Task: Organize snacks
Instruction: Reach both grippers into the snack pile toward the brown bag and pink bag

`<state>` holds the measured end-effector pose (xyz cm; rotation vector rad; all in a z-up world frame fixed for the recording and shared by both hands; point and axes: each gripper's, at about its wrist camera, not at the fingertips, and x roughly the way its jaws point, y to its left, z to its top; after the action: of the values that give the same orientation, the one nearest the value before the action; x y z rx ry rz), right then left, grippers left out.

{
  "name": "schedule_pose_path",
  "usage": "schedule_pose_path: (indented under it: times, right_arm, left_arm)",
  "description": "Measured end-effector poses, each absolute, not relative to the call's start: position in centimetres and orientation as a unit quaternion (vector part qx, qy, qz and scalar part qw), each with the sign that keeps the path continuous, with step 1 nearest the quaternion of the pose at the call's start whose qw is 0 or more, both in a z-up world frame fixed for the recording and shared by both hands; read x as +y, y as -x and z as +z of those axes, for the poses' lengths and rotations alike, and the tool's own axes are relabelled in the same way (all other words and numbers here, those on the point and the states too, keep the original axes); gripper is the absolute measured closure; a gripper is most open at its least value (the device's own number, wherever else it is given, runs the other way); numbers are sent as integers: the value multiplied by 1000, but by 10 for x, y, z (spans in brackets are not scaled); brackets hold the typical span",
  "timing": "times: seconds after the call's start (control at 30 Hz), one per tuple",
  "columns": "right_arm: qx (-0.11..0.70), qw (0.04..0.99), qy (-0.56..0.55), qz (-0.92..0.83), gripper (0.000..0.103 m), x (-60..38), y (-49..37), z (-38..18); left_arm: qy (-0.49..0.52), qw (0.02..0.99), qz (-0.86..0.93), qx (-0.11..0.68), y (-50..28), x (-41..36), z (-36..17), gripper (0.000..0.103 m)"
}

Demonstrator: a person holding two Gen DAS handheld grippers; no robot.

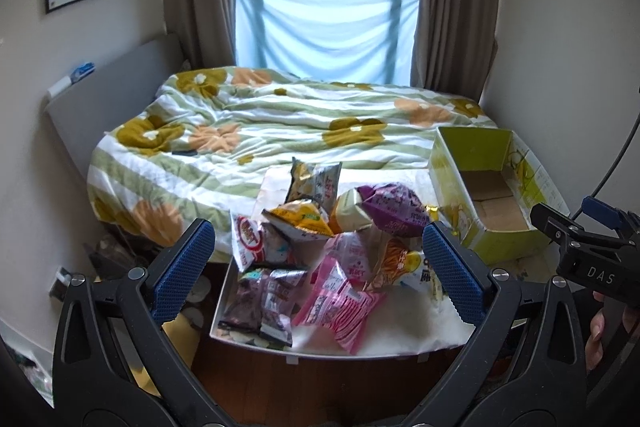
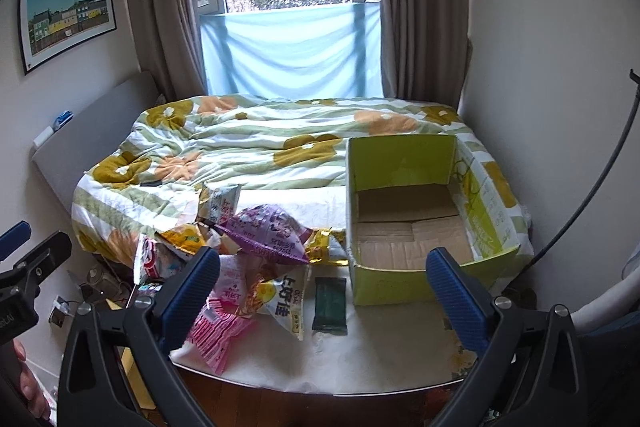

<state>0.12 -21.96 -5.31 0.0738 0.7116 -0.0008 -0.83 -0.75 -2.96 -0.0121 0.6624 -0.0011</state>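
A heap of snack bags lies on a white table at the foot of the bed: a purple bag (image 1: 390, 205) (image 2: 268, 233), pink bags (image 1: 340, 303) (image 2: 218, 333), dark brown bags (image 1: 266, 301), a yellow bag (image 1: 298, 217) and a dark green packet (image 2: 330, 303). An empty yellow-green cardboard box (image 1: 486, 195) (image 2: 416, 215) stands open to the right of the heap. My left gripper (image 1: 320, 273) is open and empty, above the heap. My right gripper (image 2: 322, 289) is open and empty, between the heap and the box.
The white table (image 2: 400, 359) has its front edge close to me, with brown floor below. The bed with a flowered quilt (image 1: 280, 123) lies behind. Walls stand on both sides. A black cable (image 2: 616, 155) hangs at the right. The right gripper's body shows at the left wrist view's right edge (image 1: 592, 255).
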Motion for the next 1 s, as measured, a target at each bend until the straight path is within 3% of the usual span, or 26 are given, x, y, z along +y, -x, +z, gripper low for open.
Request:
schedule_pose_path:
  times: [0.53, 1.0]
  right_arm:
    - [412, 901, -12, 133, 0, -176, -11, -129]
    - [452, 858, 139, 201, 0, -87, -49, -229]
  left_arm:
    - [27, 904, 28, 426, -3, 54, -120, 0]
    - [35, 857, -36, 513, -73, 104, -221, 1]
